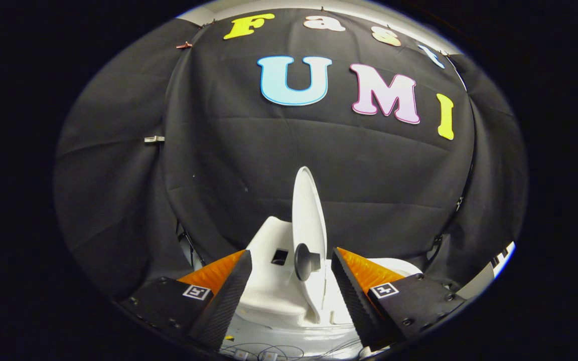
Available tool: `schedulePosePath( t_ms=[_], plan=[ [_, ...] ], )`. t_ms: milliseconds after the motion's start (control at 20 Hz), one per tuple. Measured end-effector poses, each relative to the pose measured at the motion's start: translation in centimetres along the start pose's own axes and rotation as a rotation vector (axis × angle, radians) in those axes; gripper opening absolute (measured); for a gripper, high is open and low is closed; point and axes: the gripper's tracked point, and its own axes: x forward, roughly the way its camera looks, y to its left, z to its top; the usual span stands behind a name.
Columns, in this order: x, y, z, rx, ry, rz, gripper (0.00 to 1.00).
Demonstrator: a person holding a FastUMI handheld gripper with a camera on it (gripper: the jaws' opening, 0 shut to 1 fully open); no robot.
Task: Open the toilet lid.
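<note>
A small white toilet (274, 296) stands just ahead of my fingers. Its white lid (308, 210) is raised nearly upright, seen almost edge-on, rising between my two fingertips. A dark round knob (305, 261) sticks out from the lid's left face. My gripper (291, 281) is open, one finger on each side of the lid and knob, touching neither. The toilet's tank with a dark square hole (279, 256) lies left of the lid, and the bowl rim (394, 265) shows past the right finger.
Black cloth walls close the booth behind and to both sides of the toilet. Thin wires and small white parts (269, 352) lie on the white base below my fingers. A pale strip of floor or wall (499, 258) shows at the far right.
</note>
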Motion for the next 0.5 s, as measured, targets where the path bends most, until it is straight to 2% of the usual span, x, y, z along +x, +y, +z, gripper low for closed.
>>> schedulePosePath(
  t_ms=[300, 500],
  plan=[
    [-3.3, -3.3, 2.9, 0.043, -0.055, 0.081, 0.99],
    [-4.7, -8.7, 4.5, 0.059, -0.131, 0.108, 0.99]
  ],
)
